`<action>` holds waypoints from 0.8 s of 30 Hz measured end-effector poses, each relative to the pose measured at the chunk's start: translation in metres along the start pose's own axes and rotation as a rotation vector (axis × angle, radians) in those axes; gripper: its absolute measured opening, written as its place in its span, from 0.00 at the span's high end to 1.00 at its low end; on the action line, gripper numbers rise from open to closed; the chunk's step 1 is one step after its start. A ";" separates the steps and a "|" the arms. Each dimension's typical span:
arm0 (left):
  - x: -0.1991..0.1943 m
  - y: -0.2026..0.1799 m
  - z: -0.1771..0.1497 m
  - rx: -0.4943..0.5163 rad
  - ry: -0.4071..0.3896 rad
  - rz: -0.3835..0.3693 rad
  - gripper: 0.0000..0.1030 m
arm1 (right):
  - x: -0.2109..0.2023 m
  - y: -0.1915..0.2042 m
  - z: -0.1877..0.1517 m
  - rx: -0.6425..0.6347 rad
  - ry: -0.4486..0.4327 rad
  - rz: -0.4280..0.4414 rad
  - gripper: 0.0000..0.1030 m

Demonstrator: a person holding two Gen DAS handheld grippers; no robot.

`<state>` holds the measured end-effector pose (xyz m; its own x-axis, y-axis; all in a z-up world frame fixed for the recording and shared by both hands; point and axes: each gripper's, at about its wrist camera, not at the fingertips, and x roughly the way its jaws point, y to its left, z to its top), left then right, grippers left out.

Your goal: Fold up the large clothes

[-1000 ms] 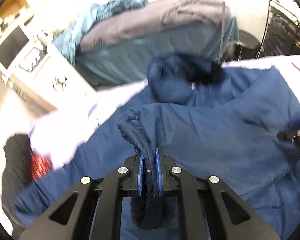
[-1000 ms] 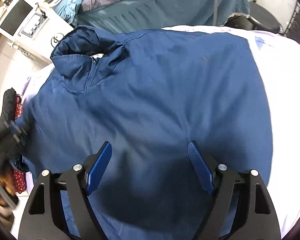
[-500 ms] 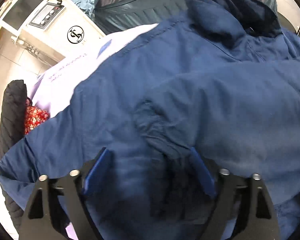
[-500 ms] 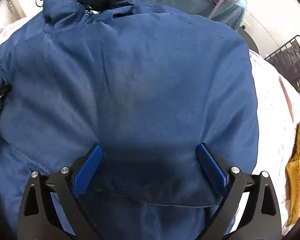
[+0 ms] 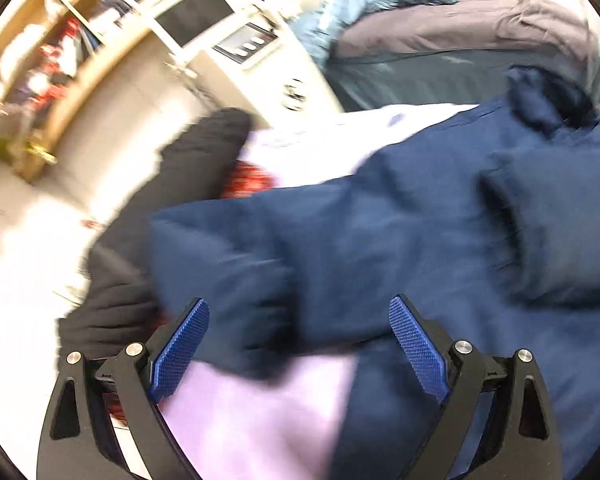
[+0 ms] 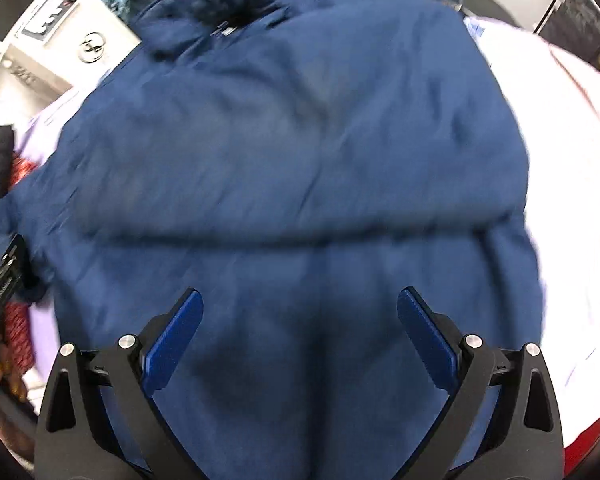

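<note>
**Sleeve fold released; both grippers free over the jacket**

The navy jacket (image 6: 292,152) lies spread on a pale lilac sheet (image 5: 260,412), collar toward the far side, with one sleeve (image 5: 548,240) already laid across the body. The left gripper (image 5: 296,344) stands wide and empty, its jaws having just been opening, above the jacket's near left edge where the sheet shows through. The right gripper (image 6: 298,340) is likewise spread and empty over the lower body panel.

Judgement: the step in hand is the gap between folds. The next move appears to call for a fresh grasp on an outer edge or the hem, pinching through the thick fabric so that both layers lift together.

Both views are blurred. The hem is cut off below the frames. A dark garment (image 5: 188,184) and red patterned cloth (image 5: 248,182) at the left cannot be identified further.
</note>
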<state>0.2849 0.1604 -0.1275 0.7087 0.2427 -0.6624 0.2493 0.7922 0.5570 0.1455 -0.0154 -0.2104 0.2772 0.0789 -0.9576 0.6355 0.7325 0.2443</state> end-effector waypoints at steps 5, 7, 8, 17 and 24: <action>0.039 0.026 -0.005 0.014 0.109 0.080 0.13 | -0.004 0.037 -0.027 -0.147 0.023 0.013 0.06; 0.056 0.033 -0.006 -0.022 0.173 0.073 0.21 | -0.015 0.048 -0.028 -0.186 -0.006 0.029 0.06; 0.064 0.033 -0.007 -0.034 0.200 0.067 0.27 | -0.019 0.051 -0.027 -0.193 -0.015 0.033 0.06; 0.099 0.054 -0.009 -0.130 0.316 0.004 0.79 | -0.036 0.013 -0.029 -0.104 -0.036 0.055 0.06; 0.069 0.096 0.010 -0.338 0.285 -0.218 0.88 | -0.028 -0.013 -0.030 -0.008 -0.030 0.070 0.06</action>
<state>0.3645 0.2477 -0.1143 0.4429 0.1572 -0.8827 0.1103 0.9675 0.2276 0.1084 -0.0067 -0.1912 0.3425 0.1098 -0.9331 0.6082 0.7310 0.3093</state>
